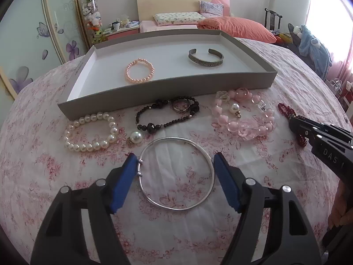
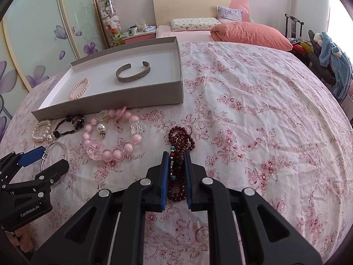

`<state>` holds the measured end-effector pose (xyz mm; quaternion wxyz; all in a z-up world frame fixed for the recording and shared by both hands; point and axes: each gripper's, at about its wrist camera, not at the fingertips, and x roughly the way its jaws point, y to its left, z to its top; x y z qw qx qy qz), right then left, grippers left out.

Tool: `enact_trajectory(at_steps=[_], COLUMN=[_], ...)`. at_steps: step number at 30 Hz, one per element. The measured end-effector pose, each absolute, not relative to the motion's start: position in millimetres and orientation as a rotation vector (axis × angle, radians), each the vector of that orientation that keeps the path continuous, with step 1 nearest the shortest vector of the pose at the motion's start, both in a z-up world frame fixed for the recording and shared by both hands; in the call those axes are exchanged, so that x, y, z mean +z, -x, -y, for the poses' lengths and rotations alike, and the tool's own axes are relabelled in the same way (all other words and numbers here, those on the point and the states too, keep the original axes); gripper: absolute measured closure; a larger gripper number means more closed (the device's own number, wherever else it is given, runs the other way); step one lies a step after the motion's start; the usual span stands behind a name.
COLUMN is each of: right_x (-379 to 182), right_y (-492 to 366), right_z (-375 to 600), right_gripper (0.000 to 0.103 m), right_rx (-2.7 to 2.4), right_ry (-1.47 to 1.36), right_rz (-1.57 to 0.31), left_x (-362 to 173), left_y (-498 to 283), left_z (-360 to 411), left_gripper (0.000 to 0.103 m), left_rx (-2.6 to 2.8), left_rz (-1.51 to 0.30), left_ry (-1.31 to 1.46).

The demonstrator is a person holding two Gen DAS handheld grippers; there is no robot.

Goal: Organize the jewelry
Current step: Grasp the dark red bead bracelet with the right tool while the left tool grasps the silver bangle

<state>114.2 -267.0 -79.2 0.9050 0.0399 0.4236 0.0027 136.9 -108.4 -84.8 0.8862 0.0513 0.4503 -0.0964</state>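
Observation:
A grey tray lies on the floral bedspread, holding a pink pearl bracelet and a silver cuff. In front of it lie a white pearl bracelet, a black bead bracelet and a chunky pink bead bracelet. My left gripper is open, its blue pads on either side of a thin silver bangle lying on the cloth. My right gripper is shut on a dark red bead strand, which rests on the bedspread.
The floral bedspread stretches wide to the right. Pillows and an orange duvet lie at the headboard. A wardrobe with flower panels stands left. A chair with blue clothing stands at right.

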Motion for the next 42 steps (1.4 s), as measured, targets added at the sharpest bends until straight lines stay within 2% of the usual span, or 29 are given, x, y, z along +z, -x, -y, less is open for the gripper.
enact_trajectory(at_steps=[4, 8, 10, 12, 27, 37, 42], right_x=[-79, -79, -79, -80, -79, -78, -69], right_y=[-114, -114, -114, -114, -108, -108, -102], right_z=[267, 267, 267, 267, 246, 248, 250], right_gripper=[0.089, 0.089, 0.089, 0.089, 0.089, 0.090, 0.094], right_rx=[0.005, 0.006, 0.004, 0.002, 0.061, 0.057, 0.065], right_ry=[-0.081, -0.082, -0.078, -0.075, -0.027, -0.046, -0.080], right_rz=[-0.875, -0.876, -0.876, -0.876, -0.887, -0.877, -0.832], left_x=[-85, -86, -85, -84, -83, -82, -81], left_y=[-137, -137, -136, -135, -116, -112, -111], left_z=[108, 107, 106, 105, 19, 12, 8], left_gripper=[0.033, 0.028, 0.033, 0.034, 0.033, 0.034, 0.034], left_rx=[-0.200, -0.187, -0.195, -0.198, -0.072, -0.073, -0.060], left_rz=[-0.935, -0.933, -0.931, -0.933, -0.947, -0.933, -0.931], left_ry=[-0.110, -0.109, -0.110, -0.110, -0.054, -0.046, -0.029])
